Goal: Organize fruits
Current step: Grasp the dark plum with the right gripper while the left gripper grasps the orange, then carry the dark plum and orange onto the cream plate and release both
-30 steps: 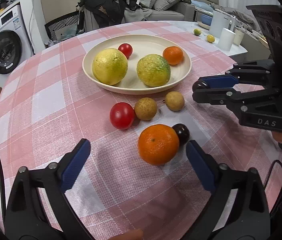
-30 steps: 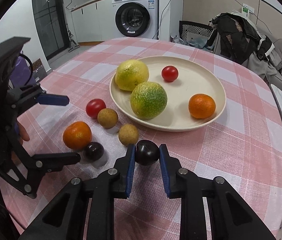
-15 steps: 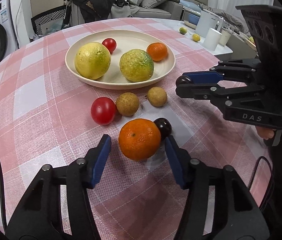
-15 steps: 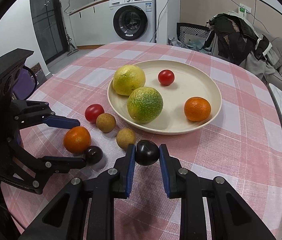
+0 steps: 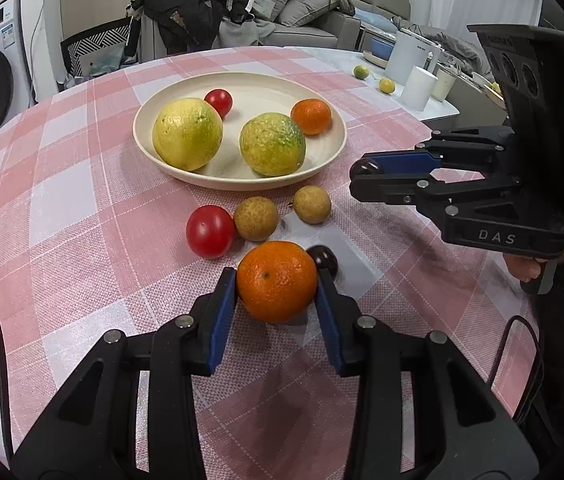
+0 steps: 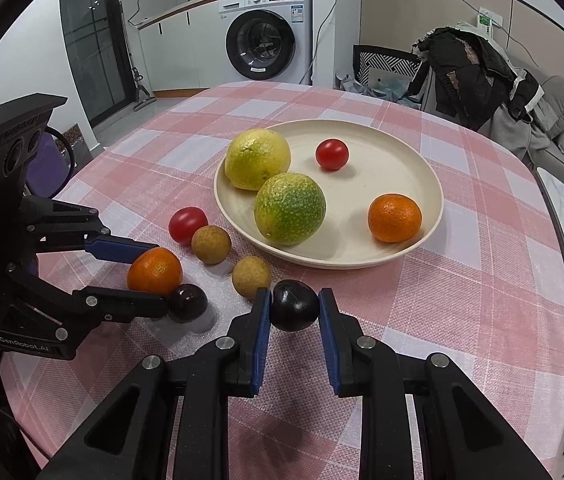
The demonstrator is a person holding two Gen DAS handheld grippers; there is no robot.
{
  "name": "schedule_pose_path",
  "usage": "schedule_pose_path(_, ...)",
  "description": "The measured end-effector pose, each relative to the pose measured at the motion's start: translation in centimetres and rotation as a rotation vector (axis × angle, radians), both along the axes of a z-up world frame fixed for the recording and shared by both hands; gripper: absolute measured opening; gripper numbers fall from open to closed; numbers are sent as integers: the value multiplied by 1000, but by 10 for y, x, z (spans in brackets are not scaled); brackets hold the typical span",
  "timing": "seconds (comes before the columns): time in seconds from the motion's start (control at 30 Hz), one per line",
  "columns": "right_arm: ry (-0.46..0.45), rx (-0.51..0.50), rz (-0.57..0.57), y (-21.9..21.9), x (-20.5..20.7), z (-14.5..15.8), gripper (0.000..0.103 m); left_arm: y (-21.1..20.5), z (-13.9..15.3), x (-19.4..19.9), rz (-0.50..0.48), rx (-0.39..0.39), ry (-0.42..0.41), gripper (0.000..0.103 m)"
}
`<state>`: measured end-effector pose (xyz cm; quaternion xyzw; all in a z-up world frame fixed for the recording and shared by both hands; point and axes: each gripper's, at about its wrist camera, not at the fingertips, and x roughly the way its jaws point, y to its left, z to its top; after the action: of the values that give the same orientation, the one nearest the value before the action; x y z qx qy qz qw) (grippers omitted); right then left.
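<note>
The left gripper (image 5: 276, 294), wide a second ago, is closing with its pads now touching the tangerine (image 5: 277, 281) on the cloth short of the plate (image 5: 242, 182), so a lift can follow, while the right gripper (image 6: 295, 312) pinches a dark plum (image 6: 295, 305).

Two matte black hand-held grippers with blue pads

Silver screws stud the left gripper (image 5: 277, 304); the right gripper (image 6: 295, 322) bears white "DAS" lettering and a green light.
</note>
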<state>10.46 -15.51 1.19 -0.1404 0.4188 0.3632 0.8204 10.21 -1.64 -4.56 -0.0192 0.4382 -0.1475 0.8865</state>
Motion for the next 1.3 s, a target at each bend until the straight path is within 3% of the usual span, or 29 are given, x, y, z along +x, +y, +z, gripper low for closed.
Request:
schedule_pose_path(0.4, -29, 59, -29, -9, 3, 13, 25, 10, 28, -10, 57, -21, -107, 36)
schedule_pose_path(0.7, -51, 174, -61, -25, 8, 31, 25, 13, 41, -2, 113, -24, -176, 36)
schedule_pose_path(1.3, -96, 234, -123, -28, 31, 51, 25, 10, 42, 42, 166, -13, -183, 36)
